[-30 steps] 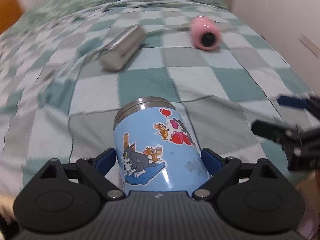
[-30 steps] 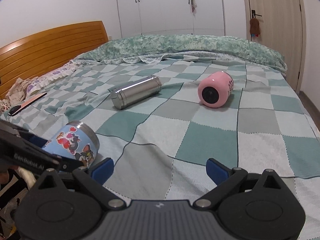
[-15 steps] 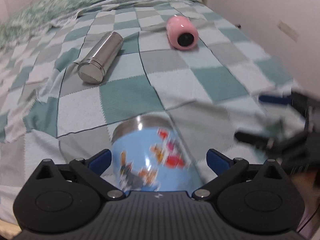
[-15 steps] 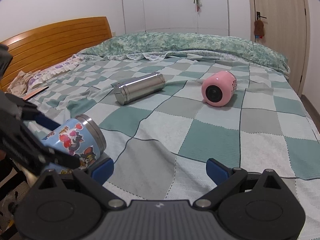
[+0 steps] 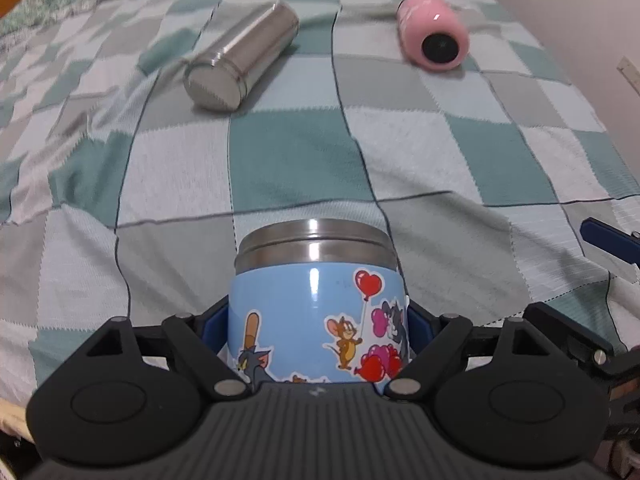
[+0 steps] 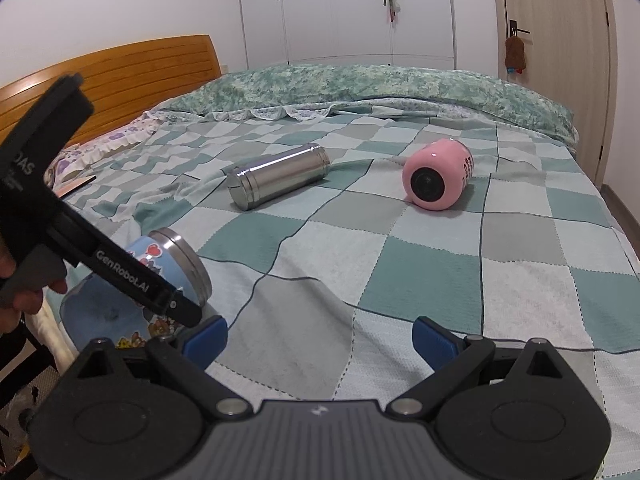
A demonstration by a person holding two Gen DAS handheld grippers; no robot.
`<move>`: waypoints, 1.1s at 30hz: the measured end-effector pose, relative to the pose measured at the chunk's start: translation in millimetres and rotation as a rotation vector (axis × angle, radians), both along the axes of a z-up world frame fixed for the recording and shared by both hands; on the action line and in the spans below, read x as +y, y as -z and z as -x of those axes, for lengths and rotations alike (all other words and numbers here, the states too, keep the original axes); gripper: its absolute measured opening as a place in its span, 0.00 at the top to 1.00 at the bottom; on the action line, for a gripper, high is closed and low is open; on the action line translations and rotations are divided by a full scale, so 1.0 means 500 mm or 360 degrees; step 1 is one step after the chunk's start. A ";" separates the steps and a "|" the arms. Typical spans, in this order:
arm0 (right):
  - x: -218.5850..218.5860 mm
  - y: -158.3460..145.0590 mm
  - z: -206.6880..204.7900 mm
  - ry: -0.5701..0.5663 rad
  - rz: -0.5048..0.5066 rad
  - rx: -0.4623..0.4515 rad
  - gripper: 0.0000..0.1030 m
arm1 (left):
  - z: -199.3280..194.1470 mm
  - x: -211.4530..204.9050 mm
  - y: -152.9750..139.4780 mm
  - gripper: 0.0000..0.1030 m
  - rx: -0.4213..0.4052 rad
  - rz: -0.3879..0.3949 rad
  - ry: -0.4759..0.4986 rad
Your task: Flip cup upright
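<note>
My left gripper has its 2 blue pads pinching the blue cup, 1 on each side of the body, low near the end closest to the camera. The cup's steel rim points away from me, out past the fingertips, and in the right wrist view the cup sits tilted, rim up and toward the bed's middle, w/ the left gripper's arm crossing in front of it. I can't tell whether its lower end touches the blanket.

My right gripper has its fingers spread wide w/ nothing between them, only checked blanket ahead. The cup is just left of its left finger, apart from it as far as I can see.

Well beyond both sets of fingers, 2 more things lie on their sides: a steel flask ahead-left and a pink cup ahead-right, well apart from each other. Far side of the bed has a green quilt, w/ a wood headboard off to the left.
</note>
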State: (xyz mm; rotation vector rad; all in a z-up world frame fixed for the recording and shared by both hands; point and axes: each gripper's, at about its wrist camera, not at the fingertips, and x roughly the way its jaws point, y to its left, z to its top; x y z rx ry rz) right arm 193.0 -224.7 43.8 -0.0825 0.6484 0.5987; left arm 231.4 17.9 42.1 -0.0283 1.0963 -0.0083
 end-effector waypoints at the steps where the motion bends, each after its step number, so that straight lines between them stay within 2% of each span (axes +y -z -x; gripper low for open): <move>1: 0.000 -0.001 0.000 0.0001 -0.0003 -0.0003 0.04 | 0.004 -0.002 -0.003 0.17 -0.0027 0.0000 0.0004; 9: -0.004 -0.001 0.004 0.0034 -0.0038 -0.0001 0.04 | 0.066 0.021 -0.052 0.18 -0.0371 0.0098 0.0066; 15: -0.002 0.004 0.006 0.0067 -0.0099 0.0008 0.04 | 0.114 0.027 -0.084 0.18 -0.0682 0.0077 0.0081; 17: 0.000 0.007 0.005 0.0081 -0.0133 0.0013 0.04 | 0.117 0.030 -0.091 0.18 -0.0744 0.0091 0.0058; 22: 0.010 0.011 0.009 0.0110 -0.0173 -0.0007 0.04 | 0.116 0.022 -0.076 0.18 -0.0962 0.0015 -0.0004; 25: 0.014 0.013 0.014 0.0121 -0.0178 -0.0032 0.04 | 0.111 0.018 -0.045 0.18 -0.1030 -0.0028 -0.0023; 29: 0.018 0.014 0.017 0.0125 -0.0160 -0.0065 0.04 | 0.093 0.024 0.009 0.18 -0.0963 -0.0015 -0.0043; 31: 0.020 0.013 0.020 0.0126 -0.0147 -0.0085 0.04 | 0.104 0.025 0.016 0.18 -0.1039 -0.0033 -0.0011; 33: 0.021 0.012 0.022 0.0126 -0.0137 -0.0097 0.04 | 0.106 0.025 0.014 0.17 -0.1026 -0.0032 -0.0021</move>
